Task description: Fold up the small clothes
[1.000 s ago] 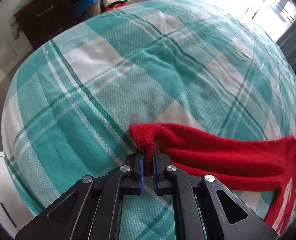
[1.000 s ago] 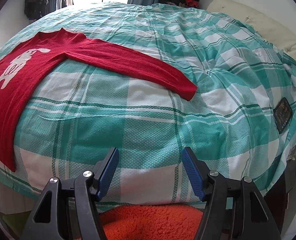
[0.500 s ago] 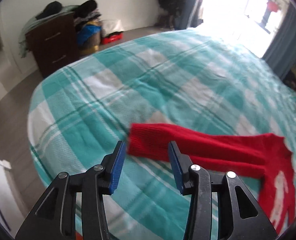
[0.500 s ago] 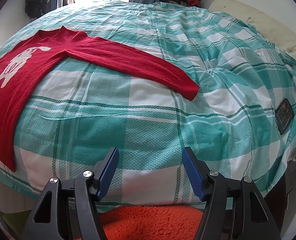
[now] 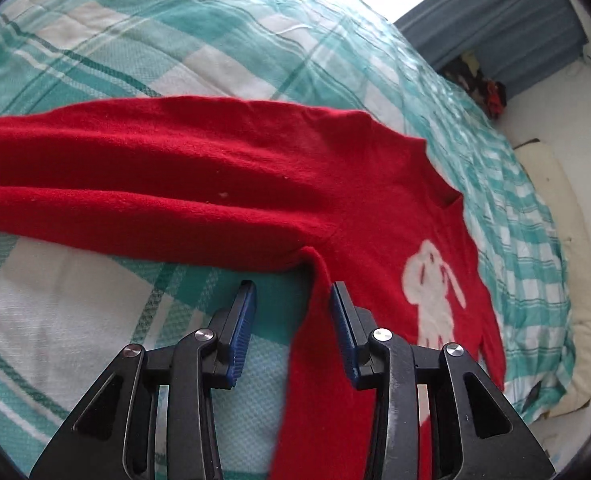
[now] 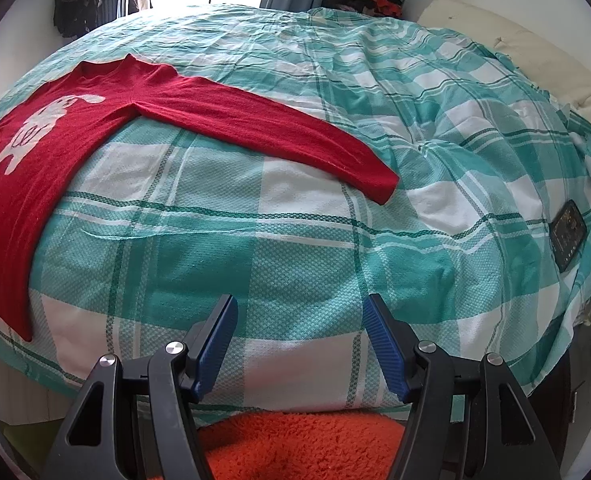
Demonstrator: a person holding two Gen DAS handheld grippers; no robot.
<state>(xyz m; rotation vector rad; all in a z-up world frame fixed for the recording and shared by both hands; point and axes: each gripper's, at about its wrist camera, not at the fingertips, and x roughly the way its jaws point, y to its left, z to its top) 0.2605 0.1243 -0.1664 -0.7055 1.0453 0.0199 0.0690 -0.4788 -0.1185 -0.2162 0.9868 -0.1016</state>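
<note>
A: Where's your sweater (image 6: 51,148)?

B: Flat on the bed (image 6: 295,248), both sleeves out. One sweater, one phone (image 6: 568,235) (near the far edge).

A: Grippers?

B: Two, both wide open and empty: left gripper (image 5: 293,330) straddles the armpit seam, right gripper (image 6: 299,346) hovers off the bed. Close there and you'll likely pinch the bedcover too.

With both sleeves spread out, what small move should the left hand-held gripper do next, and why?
Probably close the open left hand-held gripper on the red knitted sweater near its armpit, since the side edge lies between its fingers, apparently ungrasped.
</note>
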